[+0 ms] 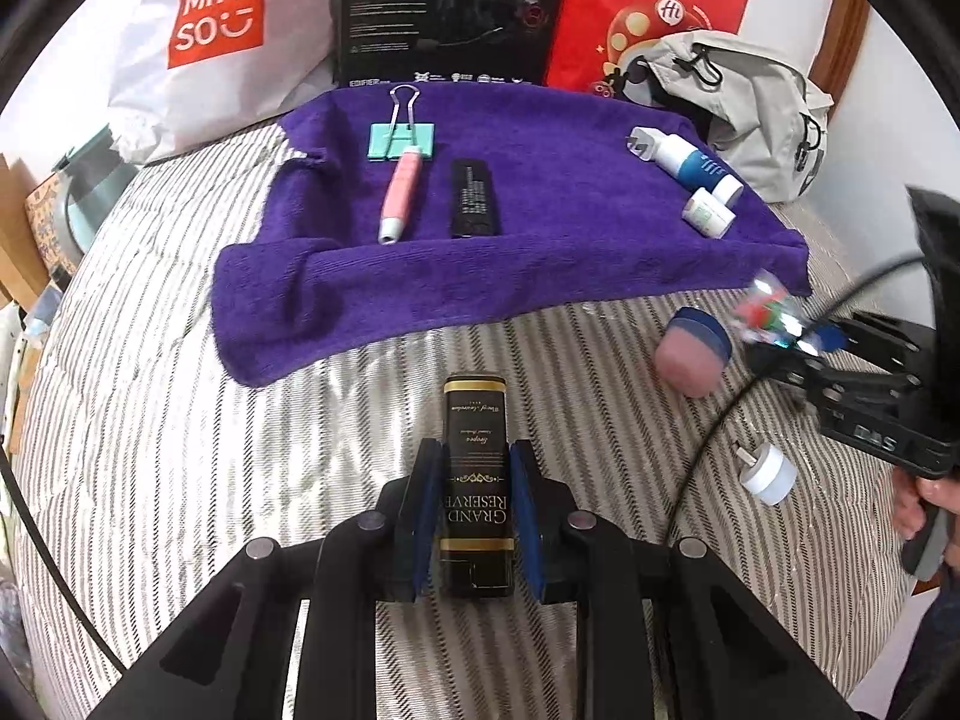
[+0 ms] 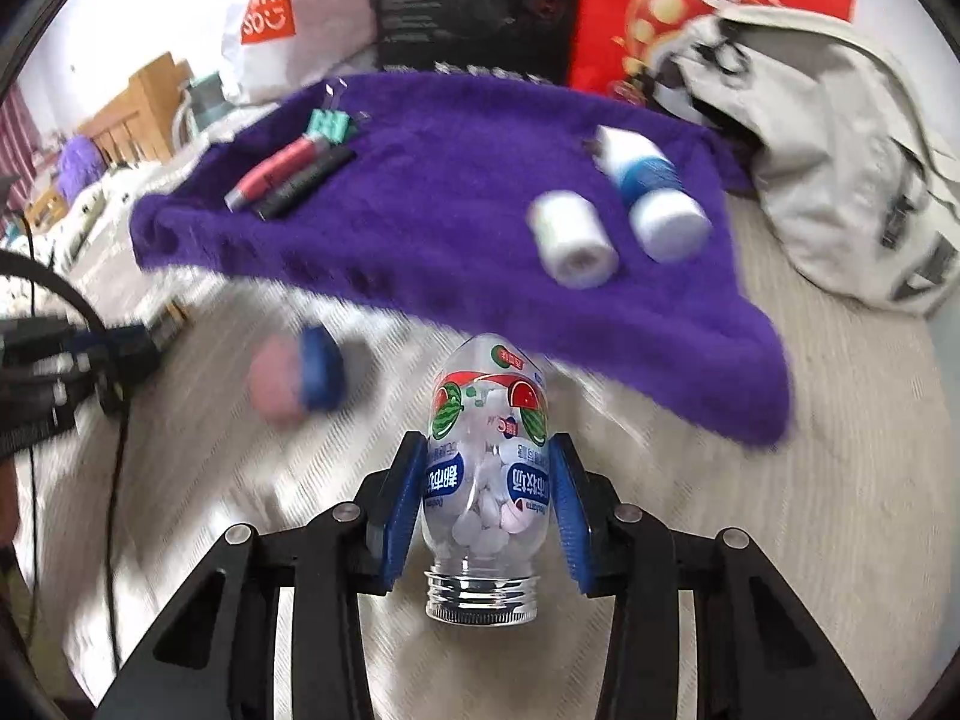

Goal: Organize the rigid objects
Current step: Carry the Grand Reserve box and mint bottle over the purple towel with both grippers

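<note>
My left gripper [image 1: 474,447] is shut on a black-and-gold "Grand Reserve" tin [image 1: 474,408], held just above the striped bedding in front of the purple towel [image 1: 510,282]. On the towel lie a teal binder clip [image 1: 401,141], a pink pen-shaped tool [image 1: 401,192], a black remote [image 1: 473,198], a white-and-blue bottle [image 1: 690,165] and a small white jar [image 1: 709,214]. My right gripper [image 2: 487,441] is shut on a clear candy bottle [image 2: 486,396] with a watermelon label, cap toward the camera, near the towel's front right edge [image 2: 690,360].
A pink-and-blue sponge puff [image 1: 693,354] and a white plug adapter [image 1: 768,471] lie on the striped bedding [image 1: 240,450] right of the tin. Behind the towel stand a white Miniso bag [image 1: 216,18], a black box [image 1: 444,6], a red bag [image 1: 642,0] and a grey backpack [image 1: 756,102].
</note>
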Tool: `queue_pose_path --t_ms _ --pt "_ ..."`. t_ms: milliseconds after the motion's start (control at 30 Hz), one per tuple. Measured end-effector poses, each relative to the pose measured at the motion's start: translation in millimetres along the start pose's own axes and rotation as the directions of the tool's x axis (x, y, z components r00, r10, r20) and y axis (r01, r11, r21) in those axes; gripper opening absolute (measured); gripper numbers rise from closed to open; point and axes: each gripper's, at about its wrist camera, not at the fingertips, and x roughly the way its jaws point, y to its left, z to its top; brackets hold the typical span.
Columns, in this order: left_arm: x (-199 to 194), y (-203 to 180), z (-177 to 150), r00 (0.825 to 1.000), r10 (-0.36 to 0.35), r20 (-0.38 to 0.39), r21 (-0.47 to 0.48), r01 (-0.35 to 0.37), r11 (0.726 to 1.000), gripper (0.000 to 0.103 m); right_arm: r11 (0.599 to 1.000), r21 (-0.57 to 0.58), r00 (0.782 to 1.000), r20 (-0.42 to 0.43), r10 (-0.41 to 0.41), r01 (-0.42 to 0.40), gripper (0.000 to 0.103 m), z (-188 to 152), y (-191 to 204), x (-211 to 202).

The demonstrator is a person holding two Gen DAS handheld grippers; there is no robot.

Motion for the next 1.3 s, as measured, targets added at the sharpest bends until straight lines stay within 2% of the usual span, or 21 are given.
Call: queue_pose_path --t_ms 300,467,567,733,933,1300 --pt "2 -11 -1 0.997 0.076 0.024 0.038 -0.077 0.996 0.023 1.000 0.027 0.999 0.041 -0.010 0.008 0.041 -16 -5 -6" --pt "-1 -7 -3 0.998 0.051 0.021 0.022 -0.051 0.998 0.022 1.000 0.021 0.999 0.042 -0.004 0.004 0.041 -18 -6 -7" --pt "-2 -7 -5 0.999 0.042 0.023 0.015 -0.043 0.999 0.022 0.999 0.033 0.999 0.035 0.029 -0.031 0.041 -17 -11 -8" --pt "-4 3 -2 1.000 -0.014 0.009 -0.036 0.014 0.999 0.022 0.999 0.020 0.999 0.012 0.049 -0.049 0.041 -17 -11 -10" --pt "-12 6 5 1.000 -0.022 0.015 -0.057 0.023 0.998 0.022 0.996 0.022 0.996 0.034 0.087 -0.087 0.041 -15 -15 -25" --pt "-25 0 39 0.998 -0.049 0.043 -0.037 0.051 0.998 0.022 0.989 0.000 0.986 0.073 0.151 -0.151 0.041 20 -21 -45"
